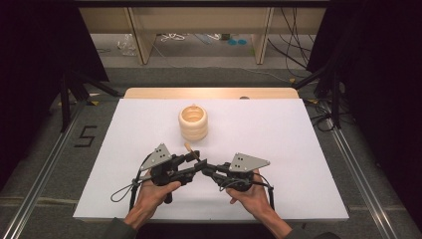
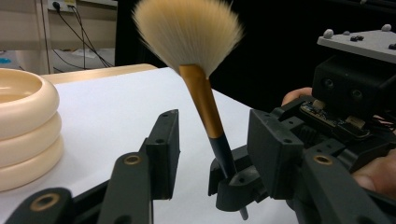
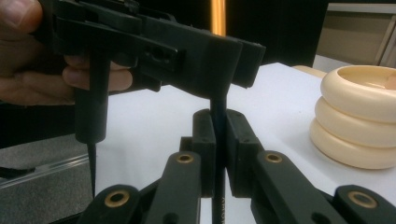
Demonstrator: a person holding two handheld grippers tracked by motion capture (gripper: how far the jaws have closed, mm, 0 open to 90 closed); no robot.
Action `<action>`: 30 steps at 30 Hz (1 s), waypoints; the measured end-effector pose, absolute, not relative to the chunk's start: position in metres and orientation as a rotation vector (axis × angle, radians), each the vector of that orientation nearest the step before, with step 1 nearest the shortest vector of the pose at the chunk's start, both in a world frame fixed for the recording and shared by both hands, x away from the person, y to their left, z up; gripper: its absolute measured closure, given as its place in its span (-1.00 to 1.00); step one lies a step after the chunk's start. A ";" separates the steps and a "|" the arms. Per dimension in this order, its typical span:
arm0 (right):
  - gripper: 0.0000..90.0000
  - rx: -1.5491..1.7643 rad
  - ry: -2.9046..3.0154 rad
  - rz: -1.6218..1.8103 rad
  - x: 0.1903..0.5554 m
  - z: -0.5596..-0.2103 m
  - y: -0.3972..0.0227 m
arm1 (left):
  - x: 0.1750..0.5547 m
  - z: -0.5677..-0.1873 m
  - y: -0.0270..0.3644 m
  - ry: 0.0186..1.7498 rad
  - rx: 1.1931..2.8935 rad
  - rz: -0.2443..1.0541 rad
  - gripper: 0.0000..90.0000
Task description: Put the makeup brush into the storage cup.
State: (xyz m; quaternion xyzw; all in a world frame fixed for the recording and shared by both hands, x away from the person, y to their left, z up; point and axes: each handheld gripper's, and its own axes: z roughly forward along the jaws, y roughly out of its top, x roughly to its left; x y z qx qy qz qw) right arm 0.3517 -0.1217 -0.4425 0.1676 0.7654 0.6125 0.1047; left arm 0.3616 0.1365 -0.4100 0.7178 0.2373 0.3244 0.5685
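Two grippers are held low over the white table (image 1: 278, 149). One makeup brush (image 2: 205, 100), with cream bristles, a gold ferrule and a dark handle, is clamped upright by the right gripper (image 3: 215, 135). Around it the left gripper (image 2: 212, 140) is seen half open, not touching. One cream ribbed holder (image 1: 193, 121) stands behind.

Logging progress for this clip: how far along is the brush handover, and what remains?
Done: the right tongs are shut on the brush by its dark handle, bristles up. In hand: the left tongs straddle the handle, pads not yet pressing. Left: the left grip, the right release, and likely placing it in the cream ribbed holder, which stands apart.
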 end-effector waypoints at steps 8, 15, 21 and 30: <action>0.87 0.488 2.232 1.829 0.352 -0.443 -0.121 | 0.362 -0.410 0.138 0.551 1.681 0.761 0.36; 0.87 0.507 2.244 1.807 0.350 -0.441 -0.122 | 0.363 -0.410 0.139 0.546 1.671 0.766 0.49; 0.87 0.504 2.243 1.806 0.350 -0.441 -0.122 | 0.363 -0.410 0.138 0.541 1.667 0.766 0.56; 0.87 0.495 2.232 1.832 0.349 -0.441 -0.121 | 0.365 -0.410 0.139 0.522 1.651 0.760 0.72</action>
